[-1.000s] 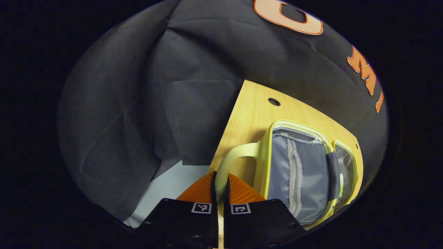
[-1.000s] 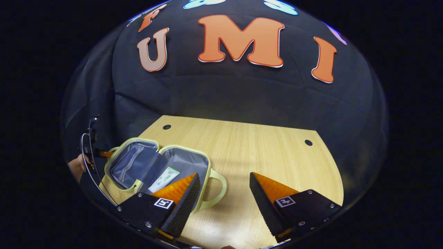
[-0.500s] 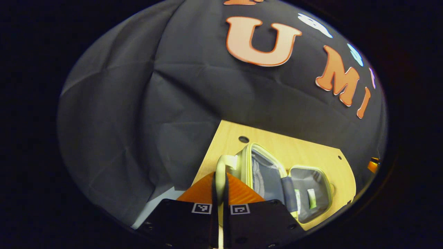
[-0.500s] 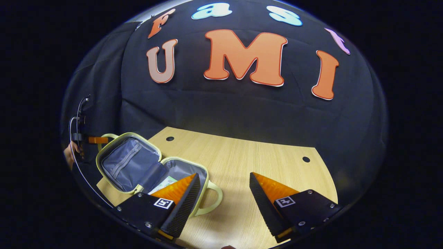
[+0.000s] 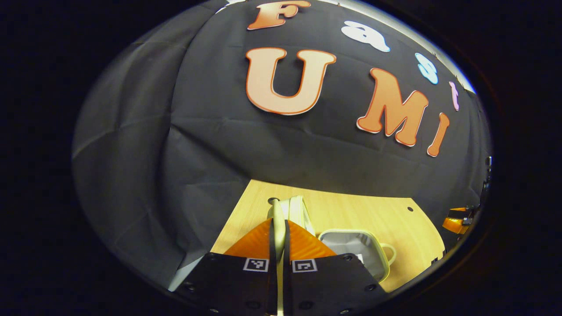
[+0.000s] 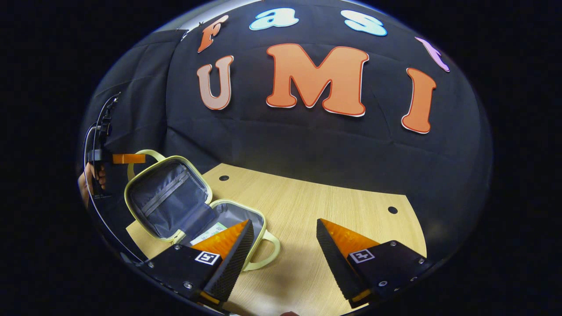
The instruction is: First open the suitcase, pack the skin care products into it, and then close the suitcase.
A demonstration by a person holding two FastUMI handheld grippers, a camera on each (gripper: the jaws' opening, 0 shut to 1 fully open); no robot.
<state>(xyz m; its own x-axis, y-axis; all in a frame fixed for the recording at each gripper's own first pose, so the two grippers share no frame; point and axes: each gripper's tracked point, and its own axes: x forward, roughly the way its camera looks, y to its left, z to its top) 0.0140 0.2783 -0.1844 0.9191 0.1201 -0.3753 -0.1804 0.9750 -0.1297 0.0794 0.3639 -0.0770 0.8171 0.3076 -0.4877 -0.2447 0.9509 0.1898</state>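
I can make out no readable writing on the suitcase [image 6: 175, 206] itself; the one printed thing is a flat white packet with green print [image 6: 210, 231] lying inside the lower half, and its text is too small for me to read. My left gripper [image 5: 278, 226] has its two fingers pressed together on the lid's handle [image 5: 277, 210], a smooth pale yellow-green loop that rises out between the ridged finger pads. In the right gripper view I see that same gripper far off at the left edge [image 6: 125, 158], with a hand [image 6: 90, 180] behind it, pinching the handle at the top of the raised lid [image 6: 167, 197]. The lid stands tilted up off the table, hinged to the lower shell [image 6: 237, 219], which lies flat on the table [image 6: 325, 210]. The case is a rounded hard shell with a pale yellow-green rim; its inside is lined in grey fabric, and the lid carries a mesh pocket with a zip running across it. A second looped handle [image 6: 263, 252] sticks out from the lower shell toward my right gripper [image 6: 284, 245]. That gripper hangs above the light wood-grain tabletop with its fingers spread wide apart and nothing between them; its left finger overlaps the near rim of the lower shell in the view, and I cannot tell whether it touches.
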